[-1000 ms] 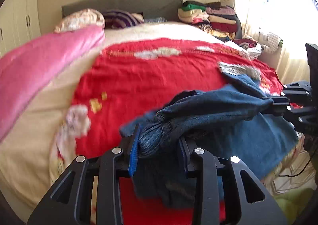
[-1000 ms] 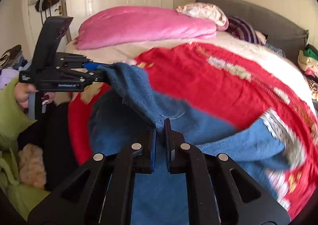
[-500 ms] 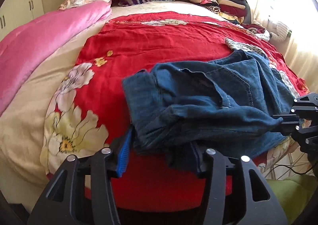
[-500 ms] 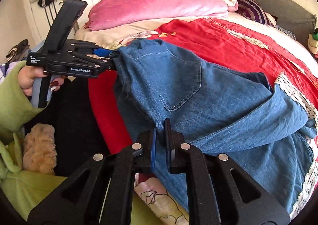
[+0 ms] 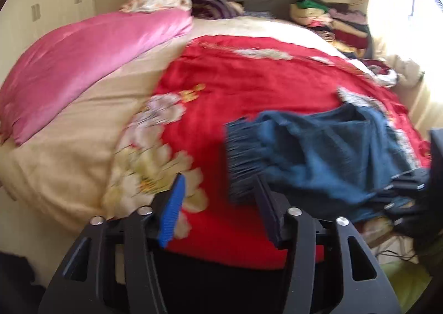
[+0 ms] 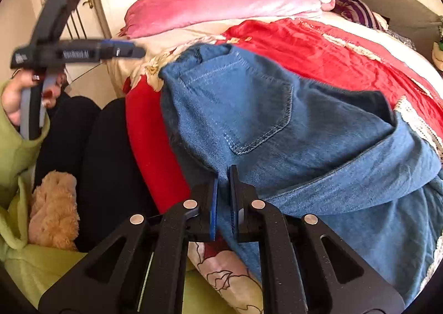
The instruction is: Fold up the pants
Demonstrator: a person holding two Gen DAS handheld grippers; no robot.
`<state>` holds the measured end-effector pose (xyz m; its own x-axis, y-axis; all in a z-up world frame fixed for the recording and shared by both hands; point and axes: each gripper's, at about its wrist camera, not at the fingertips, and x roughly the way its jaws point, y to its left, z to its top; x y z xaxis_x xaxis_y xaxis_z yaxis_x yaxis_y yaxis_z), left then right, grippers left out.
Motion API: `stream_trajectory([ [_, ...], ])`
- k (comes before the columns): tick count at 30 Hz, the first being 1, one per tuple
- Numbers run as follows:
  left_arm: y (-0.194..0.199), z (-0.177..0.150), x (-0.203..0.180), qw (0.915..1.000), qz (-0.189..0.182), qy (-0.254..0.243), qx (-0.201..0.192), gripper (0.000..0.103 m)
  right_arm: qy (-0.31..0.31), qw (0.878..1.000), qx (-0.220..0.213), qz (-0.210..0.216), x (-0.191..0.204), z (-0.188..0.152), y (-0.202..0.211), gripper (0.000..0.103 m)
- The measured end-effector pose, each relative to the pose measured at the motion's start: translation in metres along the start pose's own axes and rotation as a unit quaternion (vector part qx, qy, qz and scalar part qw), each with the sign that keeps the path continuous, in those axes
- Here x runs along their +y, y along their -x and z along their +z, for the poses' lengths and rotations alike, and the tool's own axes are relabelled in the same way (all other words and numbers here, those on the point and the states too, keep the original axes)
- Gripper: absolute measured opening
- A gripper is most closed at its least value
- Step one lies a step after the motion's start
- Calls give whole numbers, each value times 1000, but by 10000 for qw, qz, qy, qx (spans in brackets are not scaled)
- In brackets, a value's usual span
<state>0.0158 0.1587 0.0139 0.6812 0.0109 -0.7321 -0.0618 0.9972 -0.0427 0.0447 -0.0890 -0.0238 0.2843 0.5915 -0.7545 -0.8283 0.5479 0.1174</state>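
Step in hand: laying out and re-gripping. The pants [image 6: 277, 120] lie bunched on the red cover [image 5: 249, 78], at the bed's near edge, back pocket [image 6: 243, 109] up.

The right gripper [image 6: 223, 197] is clamped narrow on a denim fold at the near edge of the pants.

The left gripper [image 5: 218, 203] stands clear to the left of the pants with its jaws closing. No cloth lies between them; only the cover shows in the gap. The waistband corner [image 5: 243, 158] sits just beyond its right finger.

Next move, as judged: bring the left gripper back to the waistband corner, grip it, then pull both corners apart to flatten the pants before the first fold. Expect heavy denim to sag.
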Motion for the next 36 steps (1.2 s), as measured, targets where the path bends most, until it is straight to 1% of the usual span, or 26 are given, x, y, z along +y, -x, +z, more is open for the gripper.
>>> stream_trajectory([
  [2,-7,6,-17,9993,-343,-107,40,35,-24,10000,29,19,0,-2,-2,4],
  [3,-15,8,-29,9978,-625,-166,132,33,-70,10000,27,58,-2,-2,-1,5],
  [5,-37,7,-45,9948,-875,-303,415,33,-121,9999,5,121,-2,-4,1,6],
  [6,-50,4,-51,9944,-808,-403,554,32,-130,9998,-4,146,-3,-5,3,7],
  [8,-71,-2,-57,9933,-657,-531,792,31,-157,9997,19,208,-3,-7,10,12],
  [9,-78,-4,-58,9930,-611,-550,847,31,-184,9994,-28,286,-4,-8,15,12],
  [10,-83,-5,-58,9928,-587,-567,875,31,-248,9990,-137,344,-6,-8,23,12],
  [13,-84,-7,-62,9927,-528,-693,834,30,-410,9979,-469,152,-15,2,37,14],
  [15,-83,-8,-61,9928,-538,-676,830,30,-470,9974,-543,91,-21,9,34,17],
  [17,-82,-8,-60,9930,-552,-643,829,30,-472,9986,-239,32,-25,10,12,20],
  [18,-83,-8,-59,9930,-545,-643,831,30,-527,9986,73,6,-28,8,-3,21],
  [19,-83,-9,-59,9929,-561,-647,821,30,-637,9965,528,-119,-32,1,-26,21],
  [20,-82,-9,-59,9930,-574,-643,808,30,-652,9964,528,-130,-32,0,-30,21],
  [22,-81,-9,-58,9936,-560,-631,756,30,-715,9967,368,-65,-31,1,-22,22],
  [24,-75,-5,-59,9941,-556,-635,683,30,-812,9966,125,7,-34,1,-5,26],
  [28,-51,8,-59,9958,-619,-553,383,32,-940,9946,-403,-171,-44,6,38,33],
  [31,-35,20,-63,9961,-678,-528,193,40,-1087,9915,-613,-365,-59,7,58,38],
  [33,-28,27,-70,9956,-730,-576,97,45,-1182,9890,-746,-490,-71,5,70,42],
  [34,-25,31,-75,9951,-769,-615,69,47,-1259,9869,-809,-606,-80,4,78,46],
  [36,-21,38,-86,9938,-861,-702,14,54,-1376,9835,-888,-767,-92,2,89,48],
])
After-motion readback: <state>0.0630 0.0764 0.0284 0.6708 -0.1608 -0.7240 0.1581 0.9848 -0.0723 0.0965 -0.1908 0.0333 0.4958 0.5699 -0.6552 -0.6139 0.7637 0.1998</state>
